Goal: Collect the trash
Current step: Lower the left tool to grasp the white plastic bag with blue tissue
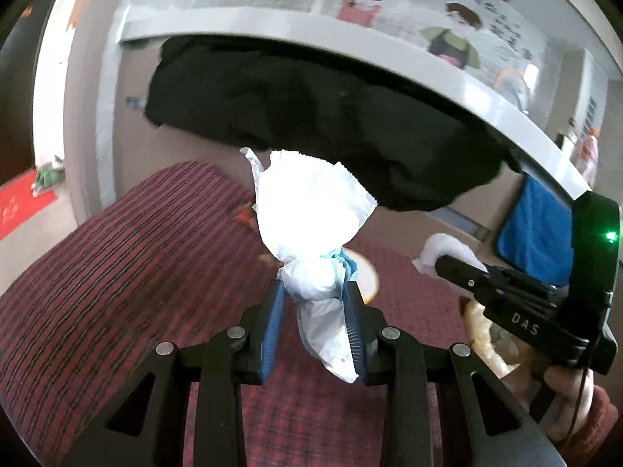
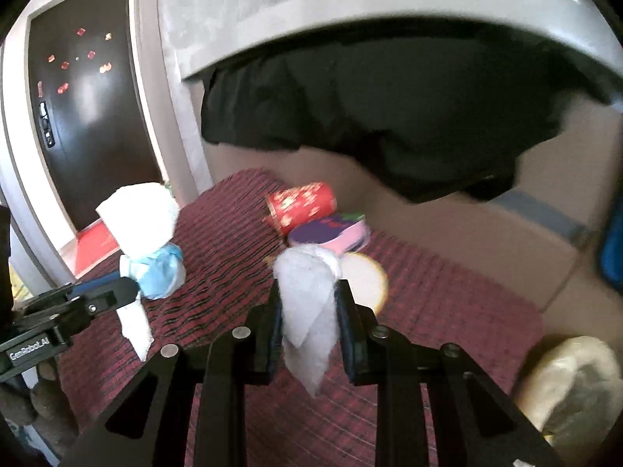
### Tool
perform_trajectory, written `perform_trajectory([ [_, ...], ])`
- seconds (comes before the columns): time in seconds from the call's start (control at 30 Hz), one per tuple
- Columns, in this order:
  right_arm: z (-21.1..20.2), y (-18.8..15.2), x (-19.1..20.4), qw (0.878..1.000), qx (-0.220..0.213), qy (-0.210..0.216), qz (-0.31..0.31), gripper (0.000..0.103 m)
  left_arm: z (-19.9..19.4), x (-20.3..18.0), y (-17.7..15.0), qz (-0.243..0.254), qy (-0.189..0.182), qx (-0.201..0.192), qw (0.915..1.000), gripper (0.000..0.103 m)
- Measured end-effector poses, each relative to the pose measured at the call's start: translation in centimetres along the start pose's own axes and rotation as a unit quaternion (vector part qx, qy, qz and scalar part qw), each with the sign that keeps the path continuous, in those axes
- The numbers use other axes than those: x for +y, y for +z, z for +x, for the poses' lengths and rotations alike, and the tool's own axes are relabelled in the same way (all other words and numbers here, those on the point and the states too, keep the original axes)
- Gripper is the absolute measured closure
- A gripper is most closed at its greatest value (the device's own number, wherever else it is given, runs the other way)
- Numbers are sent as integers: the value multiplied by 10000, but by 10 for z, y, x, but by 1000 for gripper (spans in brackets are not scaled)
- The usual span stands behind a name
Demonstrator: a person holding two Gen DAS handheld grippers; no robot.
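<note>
A: Start at the left gripper (image 1: 316,295). What has it got?

B: Its blue-padded fingers (image 1: 272,327) are closed on a crumpled white tissue wrapped round a pale blue scrap (image 1: 311,225), pinched at the narrow waist. The bundle fans out above the pads and a tail hangs below them, all held up over the dark red striped woven mat (image 1: 117,272).

A: And the right gripper (image 2: 309,303)?

B: Closed as well, on a wad of plain white tissue paper (image 2: 307,311) that sticks out above the fingertips and trails to a point beneath.

A: Any containers?

B: A yellowish translucent plastic bag (image 2: 572,381) sits at the mat's right edge, low in the right wrist view. Its contents look greyish, but I can't make them out. In the left view the right gripper and the hand holding it cover most of that bag.

A: What does one view show that the other doesn't?

B: Only the right wrist view shows a red cylindrical can with a gold pattern (image 2: 301,206) lying on its side, touching a purple and pink flat box (image 2: 331,233), with a pale round disc (image 2: 366,284) just in front of them. The left view has only a sliver of the disc behind the tissue. It alone shows a blue cloth (image 1: 533,233) hanging at the right.

A: Overhead?

B: A black cloth (image 1: 311,109) drapes from a grey ledge (image 1: 350,39), blurred in both views.
</note>
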State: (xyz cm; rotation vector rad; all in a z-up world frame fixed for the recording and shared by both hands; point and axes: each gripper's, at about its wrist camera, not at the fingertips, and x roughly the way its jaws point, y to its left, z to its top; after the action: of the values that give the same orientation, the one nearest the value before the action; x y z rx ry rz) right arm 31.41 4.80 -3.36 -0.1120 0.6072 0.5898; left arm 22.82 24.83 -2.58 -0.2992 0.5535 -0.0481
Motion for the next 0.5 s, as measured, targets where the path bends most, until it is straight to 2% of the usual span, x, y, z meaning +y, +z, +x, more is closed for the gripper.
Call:
perform_trajectory([
  [0.43, -101, -19, -73, 9953, -720, -542, 343, 80, -7, -121, -5, 708, -341, -316, 9964, 71],
  [0.5, -116, -25, -81, 9936, -821, -702, 336, 80, -7, -139, -6, 814, -413, -337, 9953, 77],
])
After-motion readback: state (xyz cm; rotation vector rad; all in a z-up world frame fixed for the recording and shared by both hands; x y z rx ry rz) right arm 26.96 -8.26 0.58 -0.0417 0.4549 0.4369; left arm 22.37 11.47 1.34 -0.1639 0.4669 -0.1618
